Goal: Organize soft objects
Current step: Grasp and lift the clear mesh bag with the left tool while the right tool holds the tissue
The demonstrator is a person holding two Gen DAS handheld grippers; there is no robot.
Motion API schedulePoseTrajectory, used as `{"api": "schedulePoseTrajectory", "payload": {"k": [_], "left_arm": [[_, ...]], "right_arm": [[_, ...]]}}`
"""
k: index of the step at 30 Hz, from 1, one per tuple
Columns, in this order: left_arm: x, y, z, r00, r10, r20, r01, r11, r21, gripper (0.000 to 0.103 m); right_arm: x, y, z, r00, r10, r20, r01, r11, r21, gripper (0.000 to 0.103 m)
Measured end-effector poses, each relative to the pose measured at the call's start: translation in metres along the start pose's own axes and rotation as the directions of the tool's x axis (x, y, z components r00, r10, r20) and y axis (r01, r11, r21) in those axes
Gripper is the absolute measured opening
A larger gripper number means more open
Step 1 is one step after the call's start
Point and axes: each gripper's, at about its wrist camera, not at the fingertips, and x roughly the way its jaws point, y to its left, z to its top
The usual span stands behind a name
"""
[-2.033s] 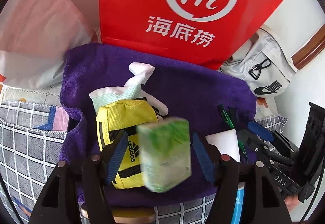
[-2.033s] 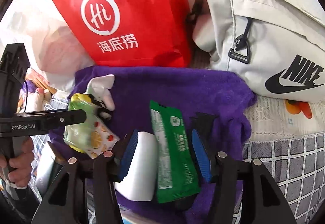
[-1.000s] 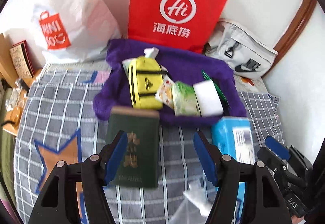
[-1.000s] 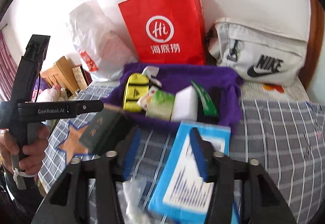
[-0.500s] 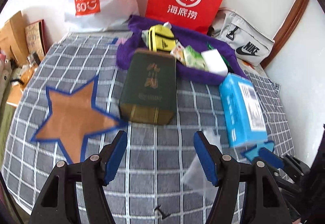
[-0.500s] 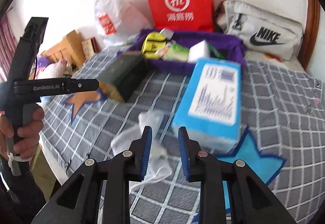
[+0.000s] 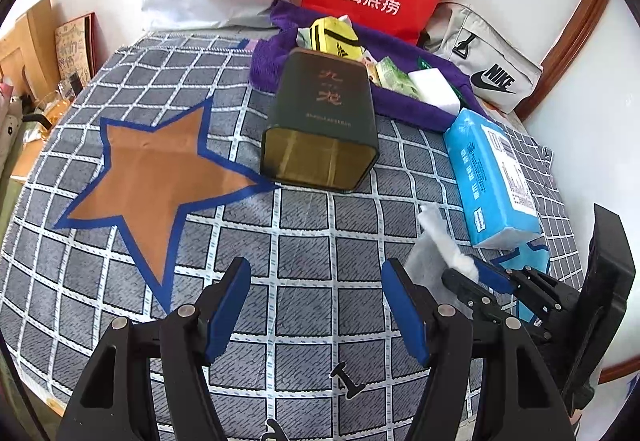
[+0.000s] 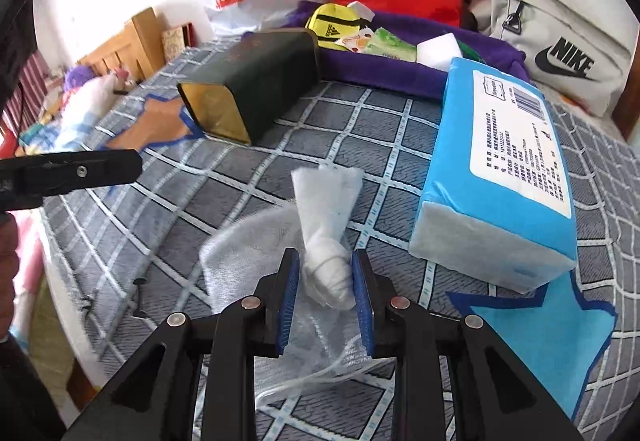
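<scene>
1. Right hand-held gripper (image 8: 325, 291) – jaws narrow, just been closing, with the rolled end of a white cloth (image 8: 326, 237) between the pads. The frame doesn't settle whether the pads actually press it; looks close to contact on both sides.
2. Cloth lies on the bed (image 8: 352, 129), at 9 o'clock from the blue tissue pack (image 8: 500, 177). A clear mesh bag (image 8: 248, 253) with a drawstring lies under and around it.
3. Risk – pads catch the mesh along with the cloth, so a lift drags the bag too.
4. Risk – the grip sits on the rolled tip only. The loose fan at 12 o'clock can unroll or slip out when raised.
5. Risk – the drawstring runs under the jaws at 6 o'clock and could snag a finger.
6. Left hand-held gripper (image 7: 316, 305) – wide, empty, over bare bedsheet. The two grippers are near each other – a collision is possible if the left one moves to 3 o'clock.
7. Purple towel (image 8: 384, 69) with the sorted items is at 12 o'clock; the open dark tin (image 8: 256, 89) lies near the path and could be knocked.
</scene>
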Motion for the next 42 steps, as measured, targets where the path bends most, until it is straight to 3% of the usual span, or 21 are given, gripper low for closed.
{"api": "schedulePoseTrajectory", "payload": {"k": [1,4,10,18,21,23,26,29,33,36,42], "left_arm": [[0.002,0.0,-0.001,1.0,-0.003,-0.004,0.003,1.0,-0.001,0.066],[0.007,0.0,-0.004,1.0,-0.011,-0.016,0.01,1.0,-0.008,0.066],[0.011,-0.007,-0.014,0.999,-0.031,-0.038,0.031,0.999,0.012,0.066],[0.028,-0.023,-0.025,0.988,-0.126,-0.089,0.126,0.992,-0.008,0.066],[0.035,-0.034,-0.025,0.986,-0.145,-0.082,0.147,0.989,0.018,0.076],[0.036,-0.042,-0.025,0.988,-0.14,-0.067,0.143,0.989,0.035,0.078],[0.043,-0.051,-0.022,0.971,-0.218,-0.095,0.221,0.975,0.014,0.084],[0.047,-0.065,-0.022,0.978,-0.189,-0.093,0.193,0.98,0.041,0.088],[0.053,-0.085,-0.026,0.985,-0.139,-0.101,0.151,0.981,0.119,0.102],[0.057,-0.099,-0.031,0.988,-0.108,-0.109,0.128,0.971,0.203,0.103],[0.064,-0.121,-0.044,0.996,0.028,-0.088,0.004,0.936,0.351,0.103]], "right_arm": [[0.001,0.0,-0.001,1.0,-0.009,0.003,0.009,1.0,-0.004,0.02],[0.0,0.0,-0.003,1.0,-0.023,0.011,0.023,1.0,-0.008,0.018],[-0.031,-0.006,-0.002,0.996,0.044,0.075,-0.047,0.998,0.035,0.018],[-0.079,-0.016,-0.02,0.988,0.016,0.156,-0.027,0.997,0.067,0.019],[-0.091,-0.028,-0.037,0.988,0.0,0.156,-0.016,0.995,0.099,0.019],[-0.094,-0.037,-0.048,0.989,-0.013,0.149,-0.006,0.992,0.126,0.019],[-0.095,-0.051,-0.062,0.991,-0.021,0.129,0.0,0.987,0.161,0.019],[-0.092,-0.062,-0.073,0.993,-0.041,0.112,0.019,0.982,0.188,0.019],[-0.091,-0.074,-0.082,0.993,-0.037,0.109,0.012,0.975,0.222,0.019],[-0.09,-0.081,-0.087,0.994,-0.035,0.107,0.008,0.97,0.242,0.019],[-0.085,-0.089,-0.094,0.995,-0.02,0.101,-0.009,0.962,0.274,0.019]]}}
